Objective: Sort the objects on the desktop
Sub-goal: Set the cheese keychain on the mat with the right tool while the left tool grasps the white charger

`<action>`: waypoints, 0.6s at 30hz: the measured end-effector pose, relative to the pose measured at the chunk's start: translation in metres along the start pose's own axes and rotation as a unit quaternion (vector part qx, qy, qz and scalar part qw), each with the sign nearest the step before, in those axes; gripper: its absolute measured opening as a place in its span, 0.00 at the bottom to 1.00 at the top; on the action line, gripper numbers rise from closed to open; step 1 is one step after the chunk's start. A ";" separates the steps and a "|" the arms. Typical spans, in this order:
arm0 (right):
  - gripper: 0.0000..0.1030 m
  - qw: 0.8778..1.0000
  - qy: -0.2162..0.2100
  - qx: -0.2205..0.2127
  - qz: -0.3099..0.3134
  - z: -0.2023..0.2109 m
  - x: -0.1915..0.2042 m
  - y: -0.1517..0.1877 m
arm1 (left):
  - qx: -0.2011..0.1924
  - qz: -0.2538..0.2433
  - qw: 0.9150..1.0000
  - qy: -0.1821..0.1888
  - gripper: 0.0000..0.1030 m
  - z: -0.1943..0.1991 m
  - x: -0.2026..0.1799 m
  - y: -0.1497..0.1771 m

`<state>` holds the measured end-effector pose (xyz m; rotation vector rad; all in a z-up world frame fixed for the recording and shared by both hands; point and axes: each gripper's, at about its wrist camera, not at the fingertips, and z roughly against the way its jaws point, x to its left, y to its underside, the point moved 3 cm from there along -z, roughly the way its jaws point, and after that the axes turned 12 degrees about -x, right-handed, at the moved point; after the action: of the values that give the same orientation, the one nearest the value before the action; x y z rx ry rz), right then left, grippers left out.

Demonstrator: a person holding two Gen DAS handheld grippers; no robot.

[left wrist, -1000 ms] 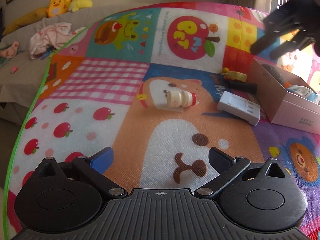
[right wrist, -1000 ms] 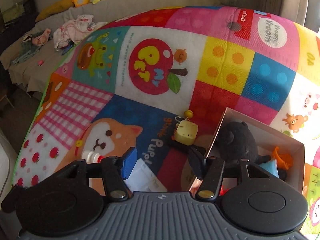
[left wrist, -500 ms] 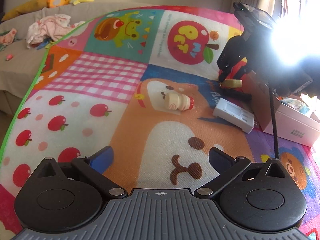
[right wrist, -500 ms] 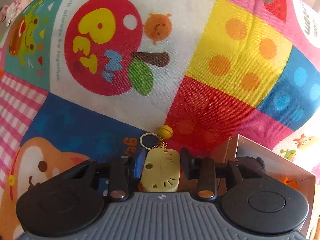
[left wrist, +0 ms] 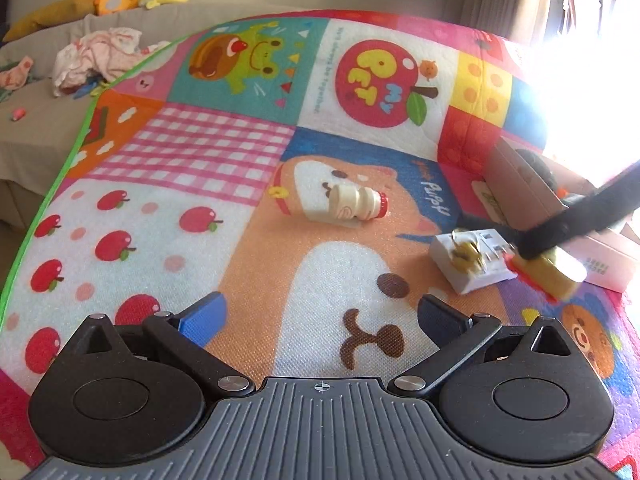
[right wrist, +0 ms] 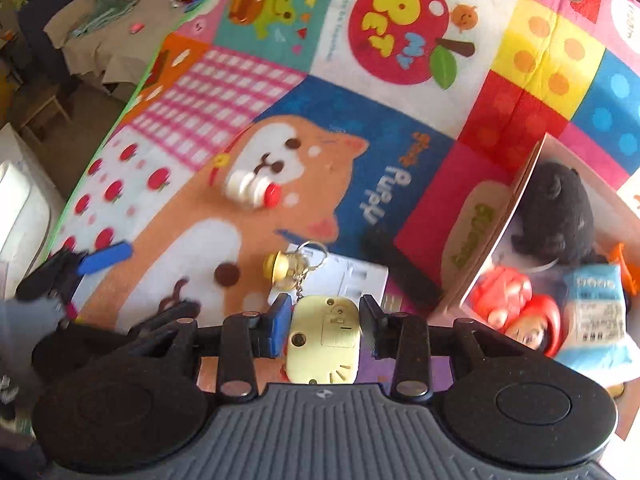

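Note:
My right gripper (right wrist: 325, 326) is shut on a pale yellow keychain toy (right wrist: 323, 340) and holds it above the mat; its ring and yellow bell (right wrist: 277, 267) dangle ahead. It also shows in the left wrist view (left wrist: 548, 274), beside the pink box (left wrist: 600, 256). A small milk bottle (left wrist: 348, 205) with a red cap lies on its side on the mat; it also shows in the right wrist view (right wrist: 250, 191). A white flat box (left wrist: 472, 264) lies under the keychain. My left gripper (left wrist: 320, 316) is open and empty, low over the mat.
The open pink box (right wrist: 500, 220) at the right holds a black plush (right wrist: 556, 208), a red toy (right wrist: 516, 312) and a blue packet (right wrist: 596, 312). A black bar (right wrist: 400, 268) lies next to it. A sofa with clothes (left wrist: 100, 56) and plush toys stands at the far left.
My right gripper closed on the yellow keychain, lifted it off the mat and pulled it back toward the near side, beside the pink box. My left gripper has stayed open.

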<state>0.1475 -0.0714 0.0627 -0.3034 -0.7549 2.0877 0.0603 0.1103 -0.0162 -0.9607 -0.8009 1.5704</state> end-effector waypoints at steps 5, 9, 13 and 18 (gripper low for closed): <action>0.36 0.999 0.039 -0.001 0.027 0.026 -0.006 0.047 | 0.003 -0.008 1.000 -0.005 1.00 -0.001 -0.002 0.001; 0.56 0.998 0.068 -0.003 -0.005 0.032 -0.035 0.067 | 0.007 -0.021 1.000 -0.013 1.00 -0.002 -0.006 0.001; 0.72 0.996 0.066 -0.017 -0.058 0.039 -0.058 0.087 | 0.015 -0.041 0.999 -0.024 1.00 -0.004 -0.011 0.001; 0.83 0.992 0.062 -0.040 -0.099 0.039 -0.072 0.118 | 0.030 -0.080 0.995 -0.047 1.00 -0.009 -0.024 0.002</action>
<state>0.0942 -0.1968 0.0165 -0.3827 -0.7630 1.8392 0.0694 0.0869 -0.0180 -0.7655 -0.8704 1.5008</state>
